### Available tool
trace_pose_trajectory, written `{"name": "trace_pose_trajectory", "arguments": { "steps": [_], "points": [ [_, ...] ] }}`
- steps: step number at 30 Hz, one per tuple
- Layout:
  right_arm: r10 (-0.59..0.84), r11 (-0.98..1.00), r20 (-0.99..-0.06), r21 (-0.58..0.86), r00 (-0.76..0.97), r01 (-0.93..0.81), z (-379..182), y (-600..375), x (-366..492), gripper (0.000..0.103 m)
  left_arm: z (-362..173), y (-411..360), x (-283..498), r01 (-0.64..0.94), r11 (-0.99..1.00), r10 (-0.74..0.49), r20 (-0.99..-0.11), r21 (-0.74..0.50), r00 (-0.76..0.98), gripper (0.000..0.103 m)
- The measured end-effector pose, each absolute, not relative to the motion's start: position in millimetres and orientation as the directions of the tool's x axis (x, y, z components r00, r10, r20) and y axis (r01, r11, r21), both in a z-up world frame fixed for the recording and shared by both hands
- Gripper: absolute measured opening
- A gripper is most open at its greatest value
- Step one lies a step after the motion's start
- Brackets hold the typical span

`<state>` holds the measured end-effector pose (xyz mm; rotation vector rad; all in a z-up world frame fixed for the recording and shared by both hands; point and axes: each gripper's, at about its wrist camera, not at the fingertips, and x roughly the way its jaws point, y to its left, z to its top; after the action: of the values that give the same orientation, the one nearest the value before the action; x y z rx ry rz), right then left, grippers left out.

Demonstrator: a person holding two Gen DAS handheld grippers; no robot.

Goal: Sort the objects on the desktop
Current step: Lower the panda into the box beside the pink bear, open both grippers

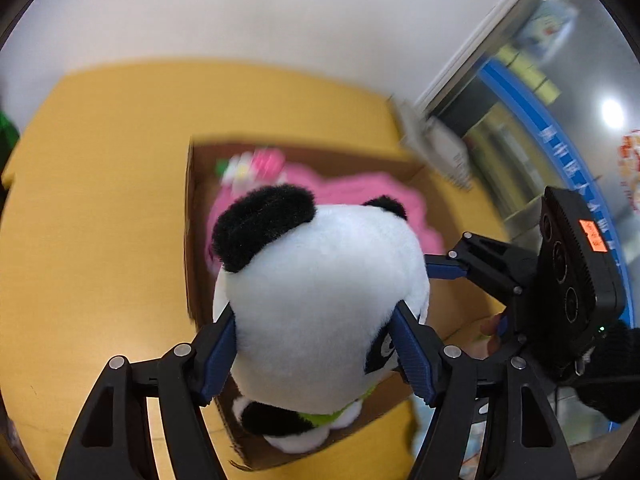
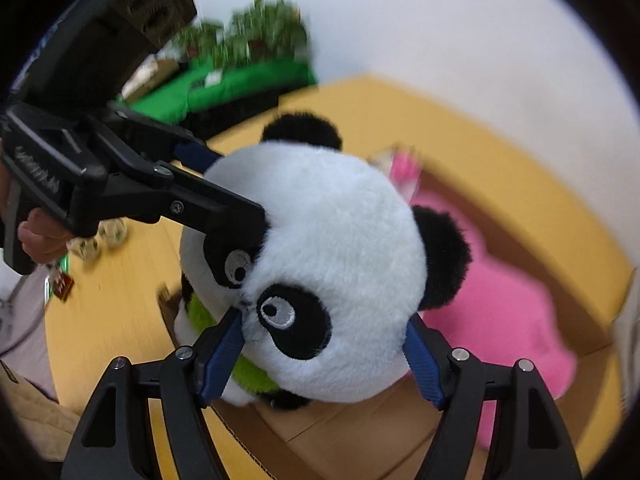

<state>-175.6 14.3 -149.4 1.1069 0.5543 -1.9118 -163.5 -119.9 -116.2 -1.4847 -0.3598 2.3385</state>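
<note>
I see a yellow-orange wooden table (image 1: 100, 200) bearing an open cardboard box (image 1: 191, 240) resting flat on its surface. At the far left edge in my right wrist view, small items (image 2: 96, 240) lie blurred, possibly packets.

Fluffy plush panda (image 1: 324, 292), matt cardboard box (image 1: 196, 208)

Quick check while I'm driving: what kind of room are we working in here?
Probably an office or shop-like indoor space, not certain. A yellow wooden desk stands against a plain white wall, potted plants sit on a green stand, and a glass front with blue lettering is at the side.
</note>
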Motion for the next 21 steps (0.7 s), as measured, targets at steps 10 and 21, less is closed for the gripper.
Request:
{"name": "trace_pose_trajectory", "arguments": {
  "steps": [10, 21],
  "points": [
    [-0.387, -0.661, -0.878, 0.052, -0.281, 0.748, -141, 30, -157, 0.088, -128, -112, -150, -0.105, -0.918, 0.393, -0.843, -0.383, -0.367, 0.102],
    [-0.363, -0.879, -0.807, 0.132, -0.466, 0.458, -42, 110, -132, 0.103, -16, -113, -85, -0.030, -0.962, 0.232, -0.751, -0.272, -0.618, 0.103]
  ]
}}
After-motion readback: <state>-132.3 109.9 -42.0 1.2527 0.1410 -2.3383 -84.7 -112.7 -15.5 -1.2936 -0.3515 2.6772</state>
